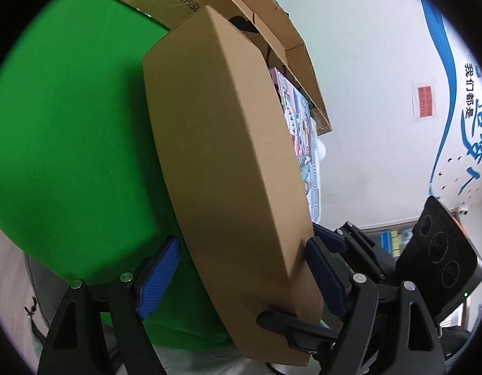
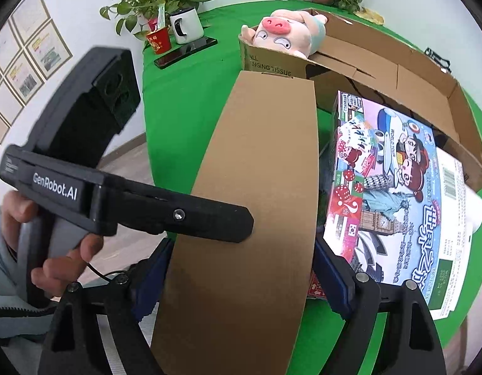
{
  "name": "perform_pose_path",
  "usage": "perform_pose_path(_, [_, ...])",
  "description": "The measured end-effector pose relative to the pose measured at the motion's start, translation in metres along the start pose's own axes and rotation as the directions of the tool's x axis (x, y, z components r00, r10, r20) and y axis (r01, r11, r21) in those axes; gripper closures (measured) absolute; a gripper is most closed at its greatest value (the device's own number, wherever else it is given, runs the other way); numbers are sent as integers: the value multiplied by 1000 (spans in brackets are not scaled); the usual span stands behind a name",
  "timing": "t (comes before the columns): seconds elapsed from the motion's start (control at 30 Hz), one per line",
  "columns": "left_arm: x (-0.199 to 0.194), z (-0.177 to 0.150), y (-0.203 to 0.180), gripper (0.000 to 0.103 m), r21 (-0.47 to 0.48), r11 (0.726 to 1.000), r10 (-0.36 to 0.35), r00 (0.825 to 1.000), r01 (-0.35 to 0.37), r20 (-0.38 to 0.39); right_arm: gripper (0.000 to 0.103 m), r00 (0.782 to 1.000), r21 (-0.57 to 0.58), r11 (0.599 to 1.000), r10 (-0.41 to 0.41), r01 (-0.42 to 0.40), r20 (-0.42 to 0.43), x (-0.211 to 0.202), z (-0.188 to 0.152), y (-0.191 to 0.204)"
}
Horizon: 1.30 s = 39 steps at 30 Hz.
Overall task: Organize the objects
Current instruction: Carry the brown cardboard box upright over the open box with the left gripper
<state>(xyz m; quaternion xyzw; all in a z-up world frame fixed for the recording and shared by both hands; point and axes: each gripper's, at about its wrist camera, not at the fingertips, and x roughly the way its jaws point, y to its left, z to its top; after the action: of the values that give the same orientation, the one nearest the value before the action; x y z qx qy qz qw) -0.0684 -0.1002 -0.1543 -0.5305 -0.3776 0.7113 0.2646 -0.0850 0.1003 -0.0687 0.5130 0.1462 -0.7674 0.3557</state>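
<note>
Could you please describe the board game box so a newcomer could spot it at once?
Start at the green table and find the big open cardboard carton. Beside it lies the board game box, the only colourful one, printed with cartoon children, red dice and landmarks.

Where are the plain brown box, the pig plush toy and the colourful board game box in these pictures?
plain brown box (image 2: 256,187), right wrist view, middle of its broad top face.
pig plush toy (image 2: 280,36), right wrist view, on its face.
colourful board game box (image 2: 394,187), right wrist view, middle of its printed lid.

free: green tabletop (image 2: 178,118) left | blocked: game box (image 2: 394,187) right
</note>
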Motion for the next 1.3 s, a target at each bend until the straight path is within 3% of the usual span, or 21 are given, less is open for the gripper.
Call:
perform_pose_path(0.1, [0, -1, -6, 24, 26, 1000, 7, 1000, -7, 4, 20, 998, 30, 998, 56, -56, 10, -4, 1, -2])
perform_pose_path(0.37, [-25, 5, -43, 25, 129, 989, 62, 994, -73, 88, 21, 992, 46, 997, 57, -63, 115, -31, 9, -3])
perform_pose_path(0.87, [-53, 62, -162, 27, 402, 898, 96, 971, -179, 219, 22, 933, 103, 994, -78, 44, 352, -123, 66, -32])
perform_pose_path(1.13, [-42, 111, -224, 27, 484, 854, 77, 967, -190, 244, 22, 903, 127, 988, -134, 89, 408, -164, 104, -56])
perform_pose_path(1.3, [-44, 139, -249, 28, 486, 855, 56, 964, -181, 261, 22, 899, 129, 984, -164, 121, 407, -187, 133, -71])
